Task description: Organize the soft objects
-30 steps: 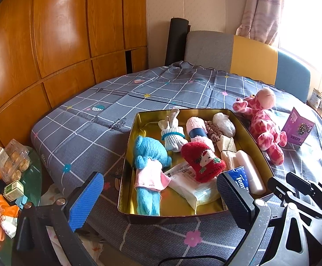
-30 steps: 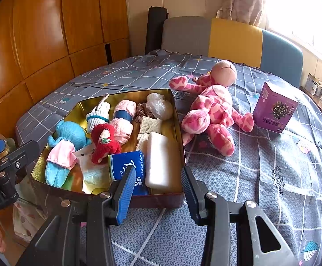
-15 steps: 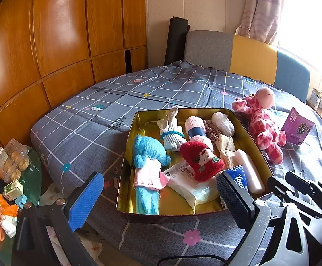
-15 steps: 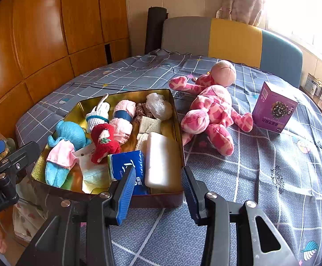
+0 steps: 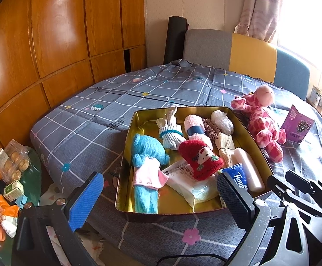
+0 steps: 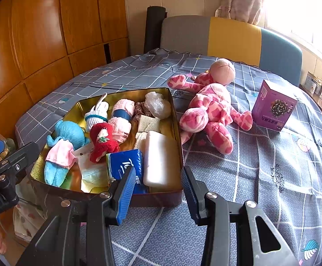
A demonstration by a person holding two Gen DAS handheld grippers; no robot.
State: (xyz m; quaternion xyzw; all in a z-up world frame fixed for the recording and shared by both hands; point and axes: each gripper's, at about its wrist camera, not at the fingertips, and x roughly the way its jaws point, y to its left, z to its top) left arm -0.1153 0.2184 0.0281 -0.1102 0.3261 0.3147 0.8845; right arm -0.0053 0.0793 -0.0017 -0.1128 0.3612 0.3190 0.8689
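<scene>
Right wrist view: the pink spotted plush giraffe (image 6: 209, 108) lies on the bed beside the crowded gold tin tray (image 6: 174, 119); both grippers' jaws stand apart, empty. Squeezed in, it may spill out.

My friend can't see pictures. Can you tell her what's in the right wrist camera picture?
A gold tin full of soft things sits on a grey checked bed, with a pink spotted plush toy lying beside it. A purple box stands past the toy, and the right gripper hangs open and empty in front.
</scene>
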